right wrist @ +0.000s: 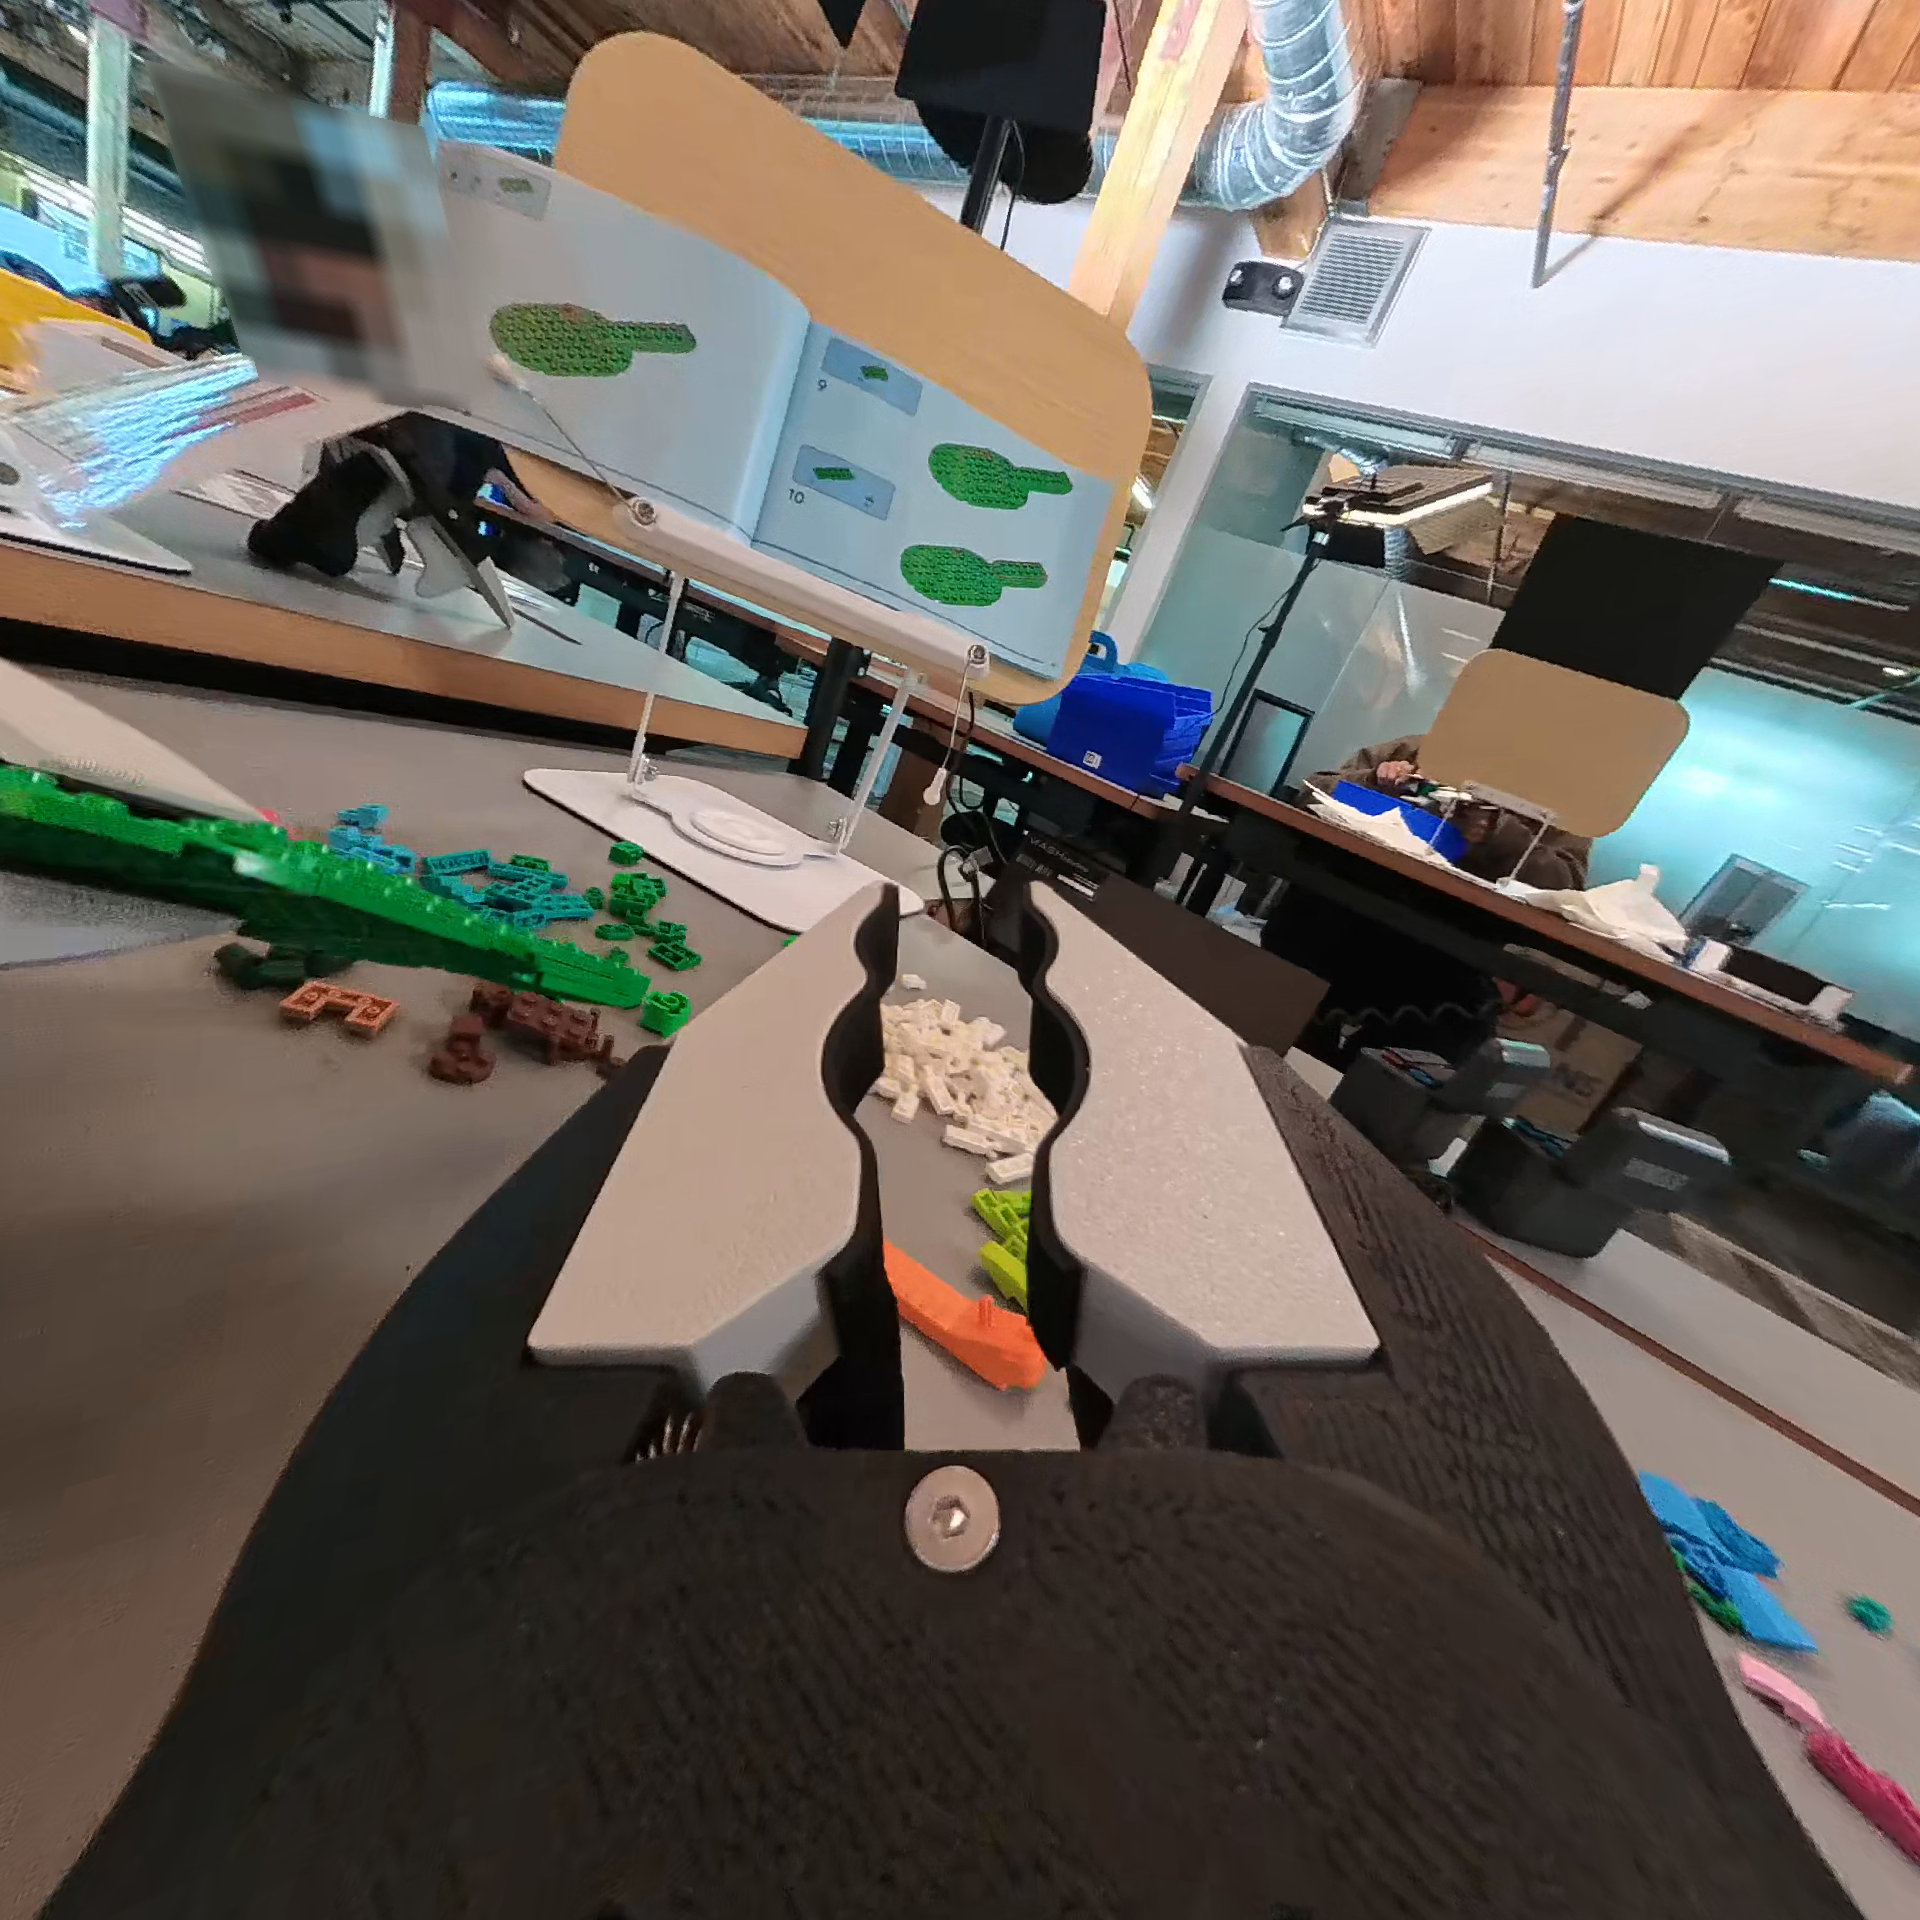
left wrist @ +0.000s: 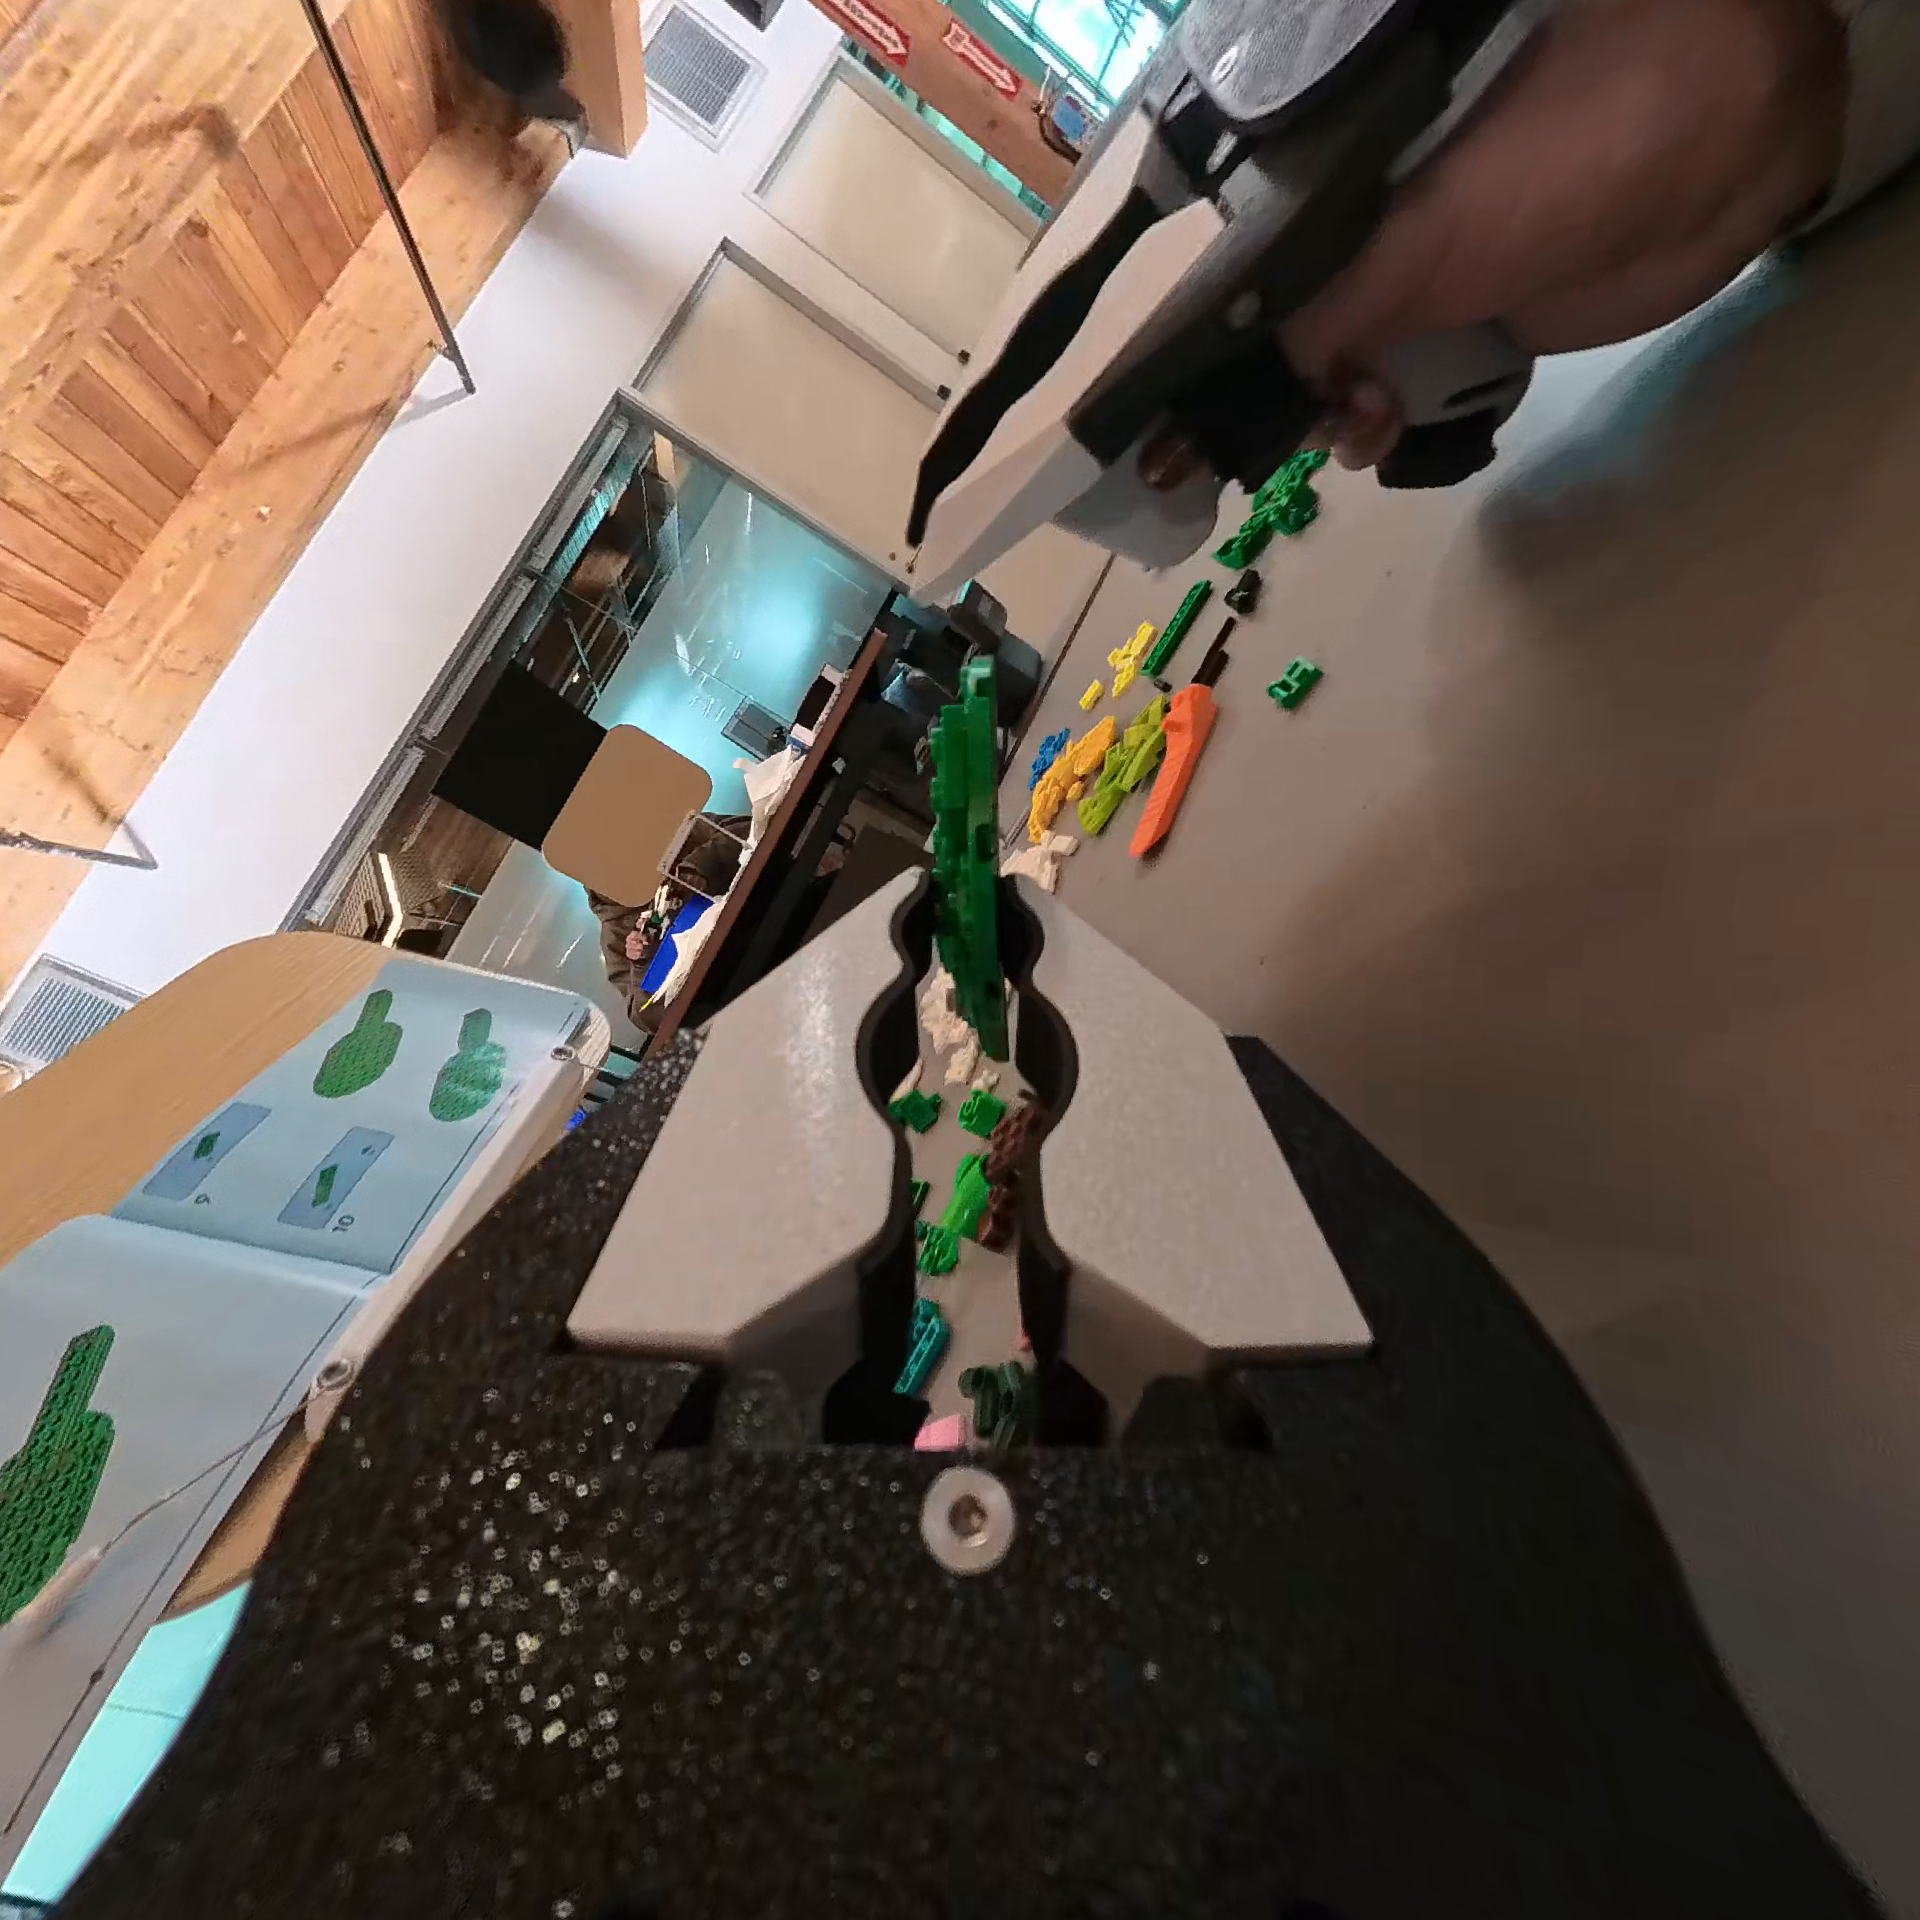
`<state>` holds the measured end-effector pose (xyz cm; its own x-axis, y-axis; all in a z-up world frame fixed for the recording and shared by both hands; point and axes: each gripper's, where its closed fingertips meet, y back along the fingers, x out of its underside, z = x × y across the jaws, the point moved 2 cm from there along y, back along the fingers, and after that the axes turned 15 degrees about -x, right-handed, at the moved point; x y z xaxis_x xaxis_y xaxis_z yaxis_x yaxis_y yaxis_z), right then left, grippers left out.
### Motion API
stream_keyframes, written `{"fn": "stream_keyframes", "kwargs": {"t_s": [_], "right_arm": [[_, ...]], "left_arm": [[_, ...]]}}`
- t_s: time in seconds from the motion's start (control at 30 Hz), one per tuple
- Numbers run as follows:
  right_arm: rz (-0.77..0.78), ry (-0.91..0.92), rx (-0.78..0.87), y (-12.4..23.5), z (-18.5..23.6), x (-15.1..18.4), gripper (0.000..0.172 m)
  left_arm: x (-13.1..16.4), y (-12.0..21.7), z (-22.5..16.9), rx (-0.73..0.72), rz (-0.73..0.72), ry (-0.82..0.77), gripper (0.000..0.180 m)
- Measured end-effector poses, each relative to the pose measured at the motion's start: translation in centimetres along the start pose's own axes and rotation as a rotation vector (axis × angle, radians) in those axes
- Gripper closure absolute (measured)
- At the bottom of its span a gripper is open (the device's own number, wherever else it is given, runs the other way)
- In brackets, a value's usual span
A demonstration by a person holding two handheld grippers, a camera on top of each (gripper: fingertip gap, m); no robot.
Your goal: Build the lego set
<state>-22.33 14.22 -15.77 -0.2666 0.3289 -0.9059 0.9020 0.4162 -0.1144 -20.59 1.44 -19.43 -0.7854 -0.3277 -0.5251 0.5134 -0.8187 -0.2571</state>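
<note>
The left tongs [left wrist: 971,914] are clenched on the edge of a green brick plate [left wrist: 971,831], whose long axis runs on toward 12 o'clock, lifted off the grey desk [left wrist: 1455,935]. The right tongs [right wrist: 961,935] stand released and bare above the white bricks [right wrist: 961,1070]. Loose bricks lie all around; the booklet stand [right wrist: 727,821] sits at 11 o'clock.

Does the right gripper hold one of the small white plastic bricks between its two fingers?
No. The right gripper has nothing between its fingers; the small white plastic bricks lie in a heap on the grey table beneath them.
</note>
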Motion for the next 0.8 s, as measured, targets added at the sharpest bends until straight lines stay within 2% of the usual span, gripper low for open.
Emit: {"fn": "stream_keyframes", "kwargs": {"t_s": [0.07, 0.13, 0.37, 0.5, 0.63, 0.8], "right_arm": [[-0.011, -0.007, -0.037, -0.3, 0.4, -0.1, 0.164], [-0.012, -0.012, -0.061, -0.5, 0.7, 0.1, 0.169], [-0.005, -0.013, -0.062, -0.8, 0.6, 0.5, 0.171], [-0.004, 0.001, -0.068, -0.9, 0.7, 0.5, 0.171], [-0.007, -0.004, -0.068, -0.8, 0.7, 0.5, 0.171], [-0.008, -0.011, -0.062, -0.6, 0.5, 0.4, 0.171]], "left_arm": [[-0.8, 0.1, -0.2, 0.002, -0.021, 0.015, 0.171], [-1.9, 0.4, -0.5, 0.008, -0.062, 0.011, 0.171], [-2.5, 0.7, -1.2, 0.027, -0.115, -0.059, 0.171], [-2.8, 1.0, 0.3, -0.085, -0.124, -0.169, 0.171], [-2.9, 1.2, -1.4, 0.008, -0.152, -0.197, 0.171], [-3.0, 1.3, -1.9, 0.028, -0.169, -0.225, 0.171]]}}
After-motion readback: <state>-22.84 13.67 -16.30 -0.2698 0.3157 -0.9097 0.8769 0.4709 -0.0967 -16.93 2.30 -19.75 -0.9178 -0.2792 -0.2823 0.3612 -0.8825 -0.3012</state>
